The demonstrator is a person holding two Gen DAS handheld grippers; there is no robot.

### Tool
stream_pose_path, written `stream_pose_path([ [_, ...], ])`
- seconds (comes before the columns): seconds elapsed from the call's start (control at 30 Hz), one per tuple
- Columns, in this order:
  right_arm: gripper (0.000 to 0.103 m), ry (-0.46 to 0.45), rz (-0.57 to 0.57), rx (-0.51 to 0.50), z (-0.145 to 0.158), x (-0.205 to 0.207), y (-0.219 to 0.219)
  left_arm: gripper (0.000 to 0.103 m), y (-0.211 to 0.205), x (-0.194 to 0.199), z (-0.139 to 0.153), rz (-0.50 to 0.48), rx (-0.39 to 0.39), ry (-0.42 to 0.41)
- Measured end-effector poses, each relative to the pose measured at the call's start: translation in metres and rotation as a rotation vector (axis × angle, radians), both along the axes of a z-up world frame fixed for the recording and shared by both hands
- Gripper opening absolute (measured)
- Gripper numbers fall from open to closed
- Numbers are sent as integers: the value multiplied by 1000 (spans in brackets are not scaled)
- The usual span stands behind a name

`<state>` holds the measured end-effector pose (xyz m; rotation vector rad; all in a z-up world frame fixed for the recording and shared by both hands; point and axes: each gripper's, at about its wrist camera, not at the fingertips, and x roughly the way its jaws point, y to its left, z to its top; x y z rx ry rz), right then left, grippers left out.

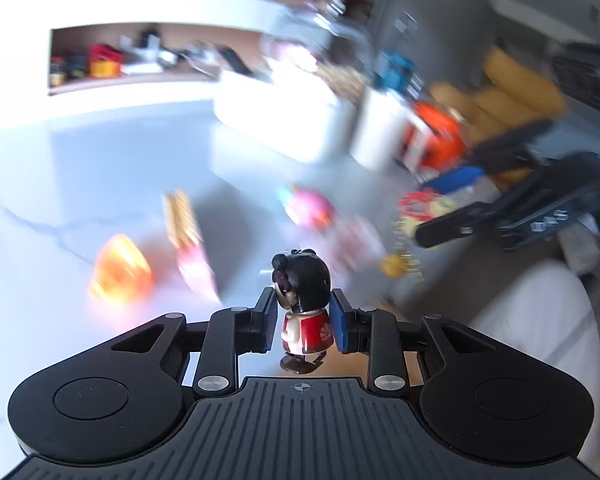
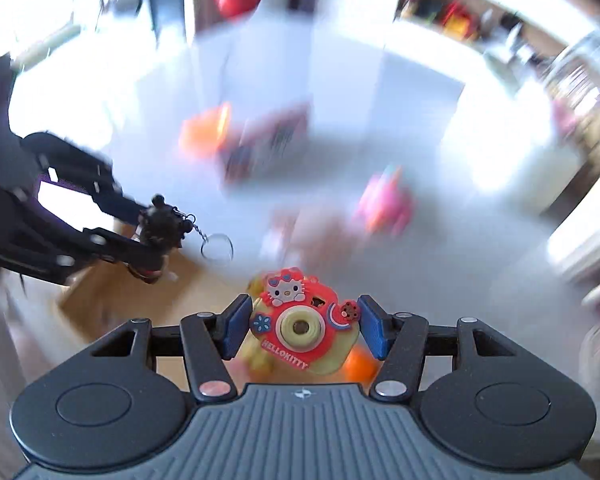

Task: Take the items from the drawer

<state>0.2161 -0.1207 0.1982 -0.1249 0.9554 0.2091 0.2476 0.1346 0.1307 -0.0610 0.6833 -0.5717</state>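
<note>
Blue rubber pads are what I'm leaning on right now. My left gripper is pinching a small black-haired figurine in a red dress across its body, feet dangling clear of anything, and my right gripper is clamped on a red and yellow rubbery toy camera with a cat face, squeezed at its side edges. Both items are up in the air, above the wooden edge at the table's near side, which I'd guess is the drawer, though blur makes that uncertain.

Risks as I see them: the figurine is top-heavy and held low on a narrow waist, so a quick swing could pivot it out of the pads. Its metal key ring on a chain swings loose in the right view and might snag. The camera's soft body could squirm free if I ease off early.

Ahead lies a white marble-look tabletop, with an orange toy, a pink toy and a long pink and yellow packet lying on it, all smeared. White shelving with clutter stands behind.
</note>
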Motion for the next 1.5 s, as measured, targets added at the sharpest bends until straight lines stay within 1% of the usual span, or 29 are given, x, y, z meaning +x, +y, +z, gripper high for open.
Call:
stream_pose_path([
  [0.07, 58, -92, -33, 13, 25, 16, -6, 32, -2, 16, 4, 102, 15, -20],
  [0.1, 58, -126, -46, 20, 33, 23, -7, 32, -7, 27, -3, 127, 33, -35],
  [0.13, 58, -150, -59, 25, 38, 33, -8, 32, -7, 30, -3, 141, 51, -48],
  [0.17, 58, -168, -71, 27, 39, 46, -4, 32, -10, 36, -10, 148, 71, -49],
  [0.2, 57, -175, -80, 24, 35, 60, -2, 32, -15, 46, -22, 147, 89, -32],
  [0.27, 58, -153, -104, 14, 8, 84, 5, 33, -17, 51, -32, 145, 86, -53],
  [0.3, 58, -129, -116, 14, -3, 94, 6, 37, -18, 54, -35, 145, 98, -35],
  [0.33, 58, -103, -126, 6, -21, 107, 9, 39, -22, 57, -41, 161, 118, -41],
  [0.37, 58, -84, -135, -10, -34, 115, 12, 40, -12, 54, -42, 172, 134, -51],
  [0.4, 58, -62, -144, -32, -53, 122, 14, 45, -12, 54, -46, 184, 158, -61],
  [0.43, 58, -41, -150, -49, -69, 128, 13, 47, -11, 55, -52, 195, 177, -71],
  [0.47, 59, -24, -153, -57, -81, 131, 15, 49, -8, 55, -54, 205, 178, -73],
  [0.5, 59, -51, -152, -72, -85, 131, 17, 48, -4, 54, -53, 215, 165, -67],
  [0.53, 59, -78, -147, -103, -82, 127, 23, 47, 1, 54, -53, 223, 145, -58],
  [0.57, 59, -77, -139, -113, -83, 128, 25, 47, 5, 53, -52, 232, 127, -51],
  [0.67, 59, -108, -119, -72, -68, 116, 25, 46, 9, 52, -49, 258, 110, -48],
  [0.73, 59, -140, -113, -48, -48, 107, 21, 45, 10, 48, -46, 257, 108, -53],
  [0.83, 59, -145, -112, 5, -30, 85, 11, 45, 8, 42, -43, 248, 114, -64],
  [0.93, 59, -137, -104, 53, -21, 56, 1, 45, 8, 33, -38, 238, 117, -86],
  [1.03, 59, -124, -69, 83, -20, 31, -6, 45, 12, 19, -29, 230, 100, -141],
  [1.1, 59, -109, -45, 90, -22, 11, -11, 44, 15, 8, -23, 184, 71, -187],
  [1.13, 59, -98, -37, 90, -25, 4, -13, 44, 14, 2, -19, 130, 54, -199],
  [1.2, 59, -65, -28, 97, -32, -12, -18, 44, 6, -11, -17, -44, 30, -193],
  [1.23, 59, -47, -26, 105, -38, -19, -21, 44, -3, -18, -19, -140, 38, -179],
  [1.3, 59, -5, -34, 121, -51, -28, -31, 46, -27, -33, -29, -325, 95, -156],
  [1.33, 59, 10, -42, 129, -58, -31, -35, 47, -40, -39, -36, -387, 133, -148],
  [1.37, 60, 28, -54, 143, -65, -35, -41, 47, -53, -43, -45, -437, 179, -127],
  [1.43, 59, 61, -86, 176, -79, -38, -51, 46, -80, -45, -69, -531, 300, -70],
  [1.5, 59, 89, -118, 199, -92, -36, -61, 46, -99, -45, -93, -596, 390, -24],
])
